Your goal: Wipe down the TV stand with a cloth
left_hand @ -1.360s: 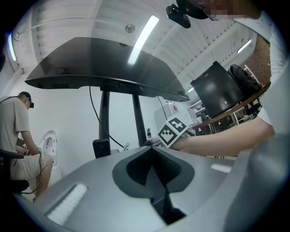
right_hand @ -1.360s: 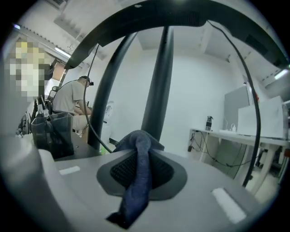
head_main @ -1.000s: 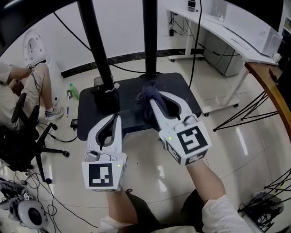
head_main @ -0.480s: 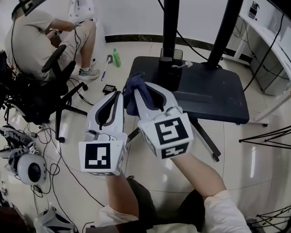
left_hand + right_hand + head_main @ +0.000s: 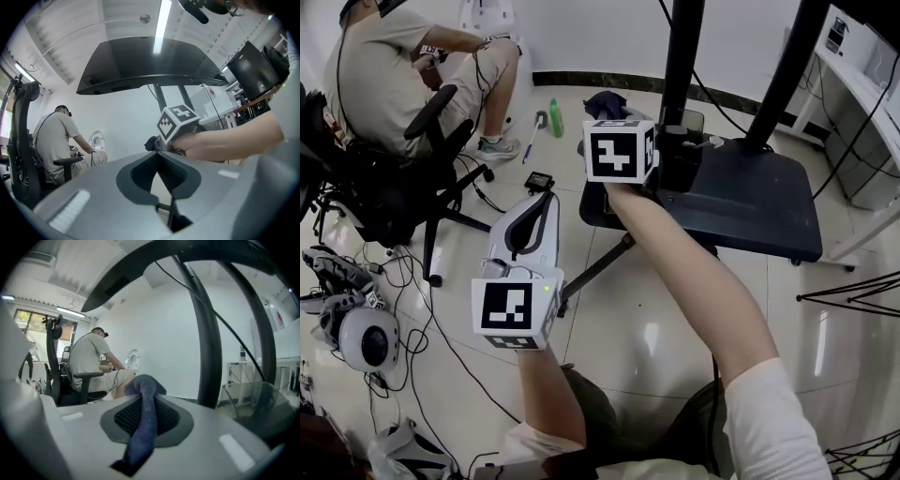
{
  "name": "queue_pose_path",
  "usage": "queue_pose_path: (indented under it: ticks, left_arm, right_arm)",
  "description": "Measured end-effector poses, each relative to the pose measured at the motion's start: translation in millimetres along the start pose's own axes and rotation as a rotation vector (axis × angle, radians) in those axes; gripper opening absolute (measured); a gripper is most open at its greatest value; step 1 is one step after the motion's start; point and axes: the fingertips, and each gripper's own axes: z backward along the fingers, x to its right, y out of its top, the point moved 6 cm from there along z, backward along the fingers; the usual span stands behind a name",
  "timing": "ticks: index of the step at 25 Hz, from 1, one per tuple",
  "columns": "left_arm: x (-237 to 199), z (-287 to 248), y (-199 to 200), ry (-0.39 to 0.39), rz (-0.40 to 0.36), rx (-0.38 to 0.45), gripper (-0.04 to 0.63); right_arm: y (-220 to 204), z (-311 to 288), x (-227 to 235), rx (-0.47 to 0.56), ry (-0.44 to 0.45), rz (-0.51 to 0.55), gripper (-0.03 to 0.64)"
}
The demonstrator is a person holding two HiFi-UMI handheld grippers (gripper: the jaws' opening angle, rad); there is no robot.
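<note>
At upper centre, the right gripper [image 5: 144,383] is clenching the blue cloth [image 5: 605,100] in its fingers by the left edge of the TV stand [image 5: 750,202], seemingly ready to wipe it. The left gripper [image 5: 534,202] is idling lower left, fingers closed on nothing.

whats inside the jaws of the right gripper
A blue cloth is clamped in the right gripper, bunching out past the tips. The bunched cloth covers the tips and whatever lies just beyond them.

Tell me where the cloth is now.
The cloth is clamped in the right gripper. In the head view it shows just beyond that gripper, at the left end of the TV stand, beside its left pole.
</note>
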Motion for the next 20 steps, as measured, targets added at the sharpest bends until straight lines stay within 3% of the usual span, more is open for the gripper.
queue_pose_path:
  ticks: [3, 7, 8, 11, 14, 15, 17, 19, 20]
  left_arm:
    - [5, -4, 0, -0.005, -0.010, 0.004, 0.066]
    - [19, -14, -3, -0.012, 0.008, -0.008, 0.067]
    - [25, -16, -3, -0.019, 0.015, -0.014, 0.067]
    - [42, -20, 2, -0.053, 0.022, 0.003, 0.066]
    - [46, -18, 10, -0.075, 0.035, 0.029, 0.066]
    - [46, -17, 13, -0.082, 0.032, 0.019, 0.066]
    - [54, -14, 18, -0.089, -0.016, -0.083, 0.066]
    - [75, -13, 22, -0.100, -0.045, -0.162, 0.066]
    - [88, -16, 24, -0.127, -0.027, -0.157, 0.066]
  right_arm:
    - [-7, 54, -21, 0.077, 0.111, 0.013, 0.054]
    - [-33, 151, -31, 0.385, 0.183, 0.107, 0.054]
    - [-45, 173, -30, 0.400, 0.181, 0.111, 0.054]
    - [-87, 223, -29, 0.306, 0.163, 0.072, 0.054]
    - [-101, 249, -21, 0.243, 0.134, 0.037, 0.054]
    - [-96, 253, -12, 0.233, 0.117, 0.028, 0.054]
    - [-74, 253, 14, 0.251, 0.081, 0.015, 0.054]
    - [-37, 245, 53, 0.352, 0.045, 0.010, 0.054]
    - [-14, 237, 74, 0.421, 0.026, 0.016, 0.054]
